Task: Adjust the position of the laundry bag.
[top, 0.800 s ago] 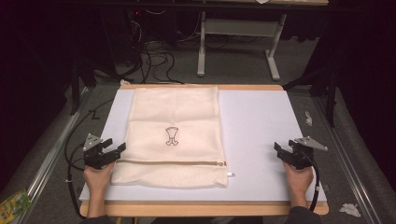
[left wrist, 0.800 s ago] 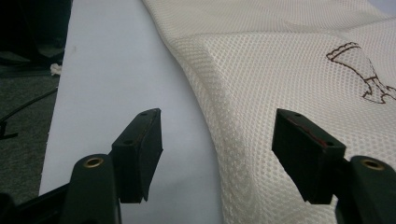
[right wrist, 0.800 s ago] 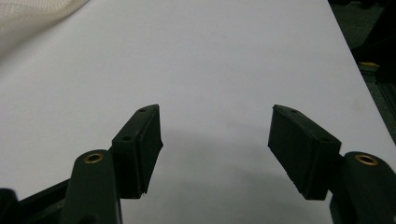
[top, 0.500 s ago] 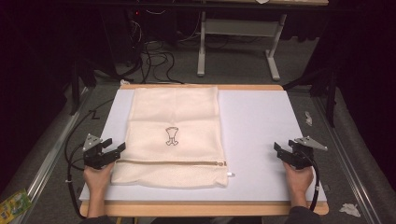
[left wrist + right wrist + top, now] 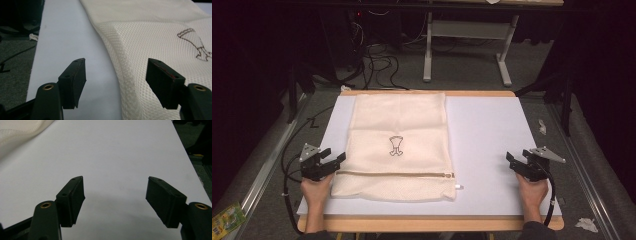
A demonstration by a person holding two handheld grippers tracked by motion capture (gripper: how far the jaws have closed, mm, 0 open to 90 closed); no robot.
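A cream mesh laundry bag (image 5: 399, 145) lies flat on the white table's (image 5: 492, 135) left half; both grippers, left (image 5: 328, 162) and right (image 5: 516, 164), wait wide open and empty, seemingly poised to grasp its near edge.

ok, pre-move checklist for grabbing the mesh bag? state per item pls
1. Left claw open: ok, jaws wide apart with nothing between the pads.
2. Right claw open: ok, jaws wide over the bare white board.
3. Left claw lined up with the mesh bag: ok, the bag's edge runs up between its jaws in the left gripper view, not pinched.
4. Right claw near the bag: not ok, it sits at the board's right side, well apart from it.
5. Bag lying flat: ok, spread out on the board's left half.
6. Zipper closed: cannot tell.
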